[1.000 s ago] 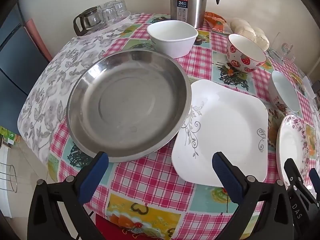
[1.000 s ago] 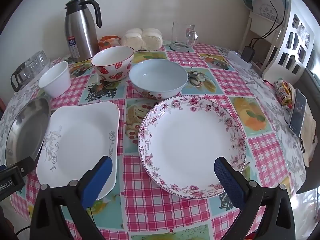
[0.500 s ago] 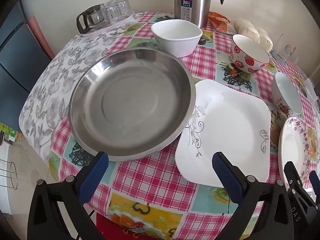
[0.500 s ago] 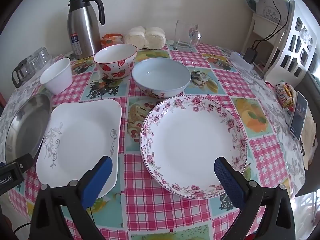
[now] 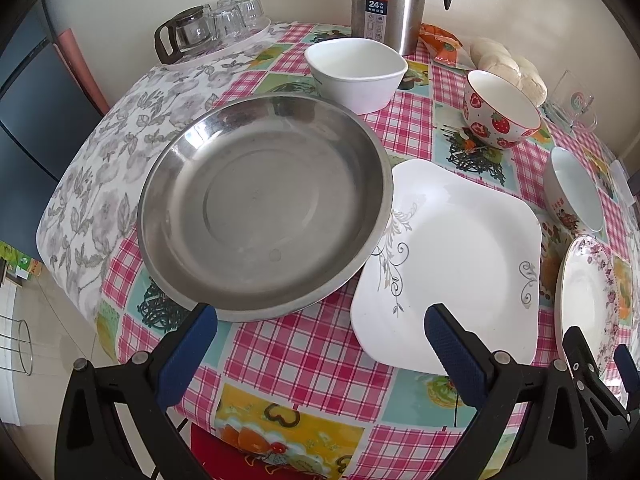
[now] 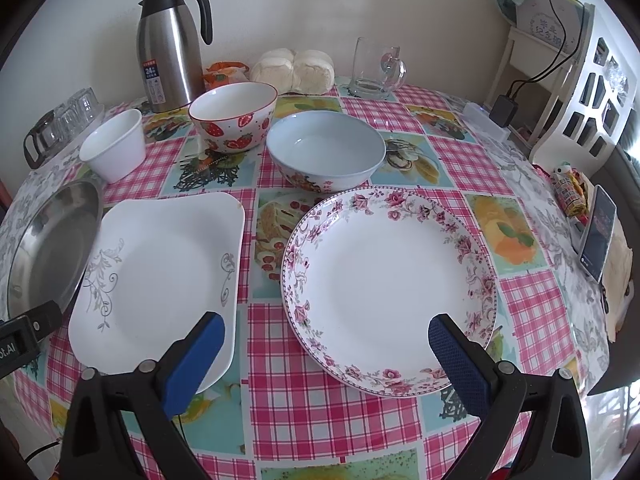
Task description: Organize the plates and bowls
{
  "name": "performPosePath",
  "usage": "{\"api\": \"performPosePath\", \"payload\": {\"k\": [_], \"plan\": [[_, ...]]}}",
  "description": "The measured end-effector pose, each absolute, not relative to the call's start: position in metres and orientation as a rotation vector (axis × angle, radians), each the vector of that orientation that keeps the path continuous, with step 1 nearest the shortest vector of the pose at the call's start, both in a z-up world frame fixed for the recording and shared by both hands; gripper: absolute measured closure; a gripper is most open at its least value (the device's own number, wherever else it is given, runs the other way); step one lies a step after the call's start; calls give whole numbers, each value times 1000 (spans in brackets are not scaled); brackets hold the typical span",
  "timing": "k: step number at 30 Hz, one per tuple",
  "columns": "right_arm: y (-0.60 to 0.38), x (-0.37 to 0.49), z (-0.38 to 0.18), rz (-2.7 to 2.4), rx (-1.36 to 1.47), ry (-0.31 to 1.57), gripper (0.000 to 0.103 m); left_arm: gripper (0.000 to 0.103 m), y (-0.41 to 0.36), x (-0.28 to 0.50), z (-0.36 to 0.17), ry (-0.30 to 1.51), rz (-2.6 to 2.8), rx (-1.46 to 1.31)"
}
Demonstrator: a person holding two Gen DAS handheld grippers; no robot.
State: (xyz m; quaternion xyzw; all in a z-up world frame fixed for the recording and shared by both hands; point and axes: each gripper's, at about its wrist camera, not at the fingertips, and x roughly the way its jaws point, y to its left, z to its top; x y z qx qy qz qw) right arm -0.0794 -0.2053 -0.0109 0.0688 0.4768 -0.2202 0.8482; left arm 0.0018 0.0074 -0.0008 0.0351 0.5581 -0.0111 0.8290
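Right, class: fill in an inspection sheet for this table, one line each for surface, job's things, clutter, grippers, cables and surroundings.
Surface: checked tablecloth.
Job's things: steel pan overlapping square plate; floral plate; white bowl, strawberry bowl, blue bowl; none stacked.
Clutter: flask, buns, mug, glasses, phone.
Grippers: left gripper and right gripper open, empty.
Cables: charger lead on shelf.
Surroundings: wall.

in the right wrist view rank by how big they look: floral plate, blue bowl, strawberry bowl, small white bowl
1. floral plate, though it lies nearest the camera
2. blue bowl
3. strawberry bowl
4. small white bowl, clearly smallest
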Motion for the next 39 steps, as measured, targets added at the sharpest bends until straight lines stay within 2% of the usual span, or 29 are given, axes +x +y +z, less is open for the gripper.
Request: {"api": "performPosePath", "payload": {"k": [39], "plan": [[-201,-76,-17,-452,118,1030,0,0,13,4,-2,1198,-20,31]]}}
